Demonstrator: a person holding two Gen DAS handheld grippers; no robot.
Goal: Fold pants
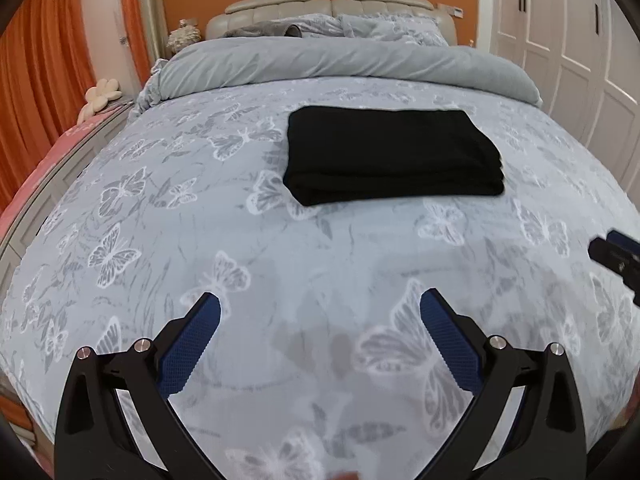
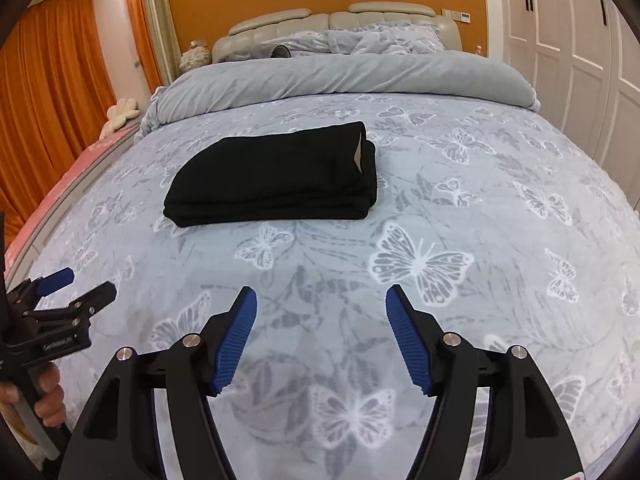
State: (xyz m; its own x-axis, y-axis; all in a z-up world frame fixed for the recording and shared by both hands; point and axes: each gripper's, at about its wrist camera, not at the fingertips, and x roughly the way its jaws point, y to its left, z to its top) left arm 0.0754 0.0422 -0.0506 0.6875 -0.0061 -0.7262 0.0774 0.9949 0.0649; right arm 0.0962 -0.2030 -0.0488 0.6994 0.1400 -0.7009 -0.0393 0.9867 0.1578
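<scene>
Left wrist view looks across a bed [image 1: 280, 264] covered by a pale blue duvet printed with white and grey butterflies. The black pants [image 1: 394, 154] lie folded into a thick, tidy rectangle in the upper middle of the frame, right of centre, flat on the cover with stacked layers showing along the near edge. The left gripper [image 1: 320, 304] fills the bottom of the frame with its jaws spread wide, blue pads facing each other, only bedding between them; it is well short of the pants and holds nothing. At the right edge, the tip of the right gripper [image 1: 616, 250] pokes in, apart from the garment.

From the right wrist view, the pants [image 2: 276, 176] sit in the upper middle, left of centre, with a pale lining or label showing at the open end on the right side of the bundle. The right gripper [image 2: 320, 300] is in the lower middle, jaws released and empty, above a butterfly print and clear of the pants. At the lower left, the left gripper [image 2: 86, 286] appears side-on with its fingers parted, and a hand [image 2: 44, 396] grips its handle below.

Beyond the pants, a plain grey folded-back duvet band [image 2: 340, 74] crosses the bed, with pillows and a padded beige headboard [image 2: 336, 20] against an orange wall. Orange curtains [image 1: 44, 80] hang on the left; white wardrobe doors [image 1: 568, 32] stand on the right.
</scene>
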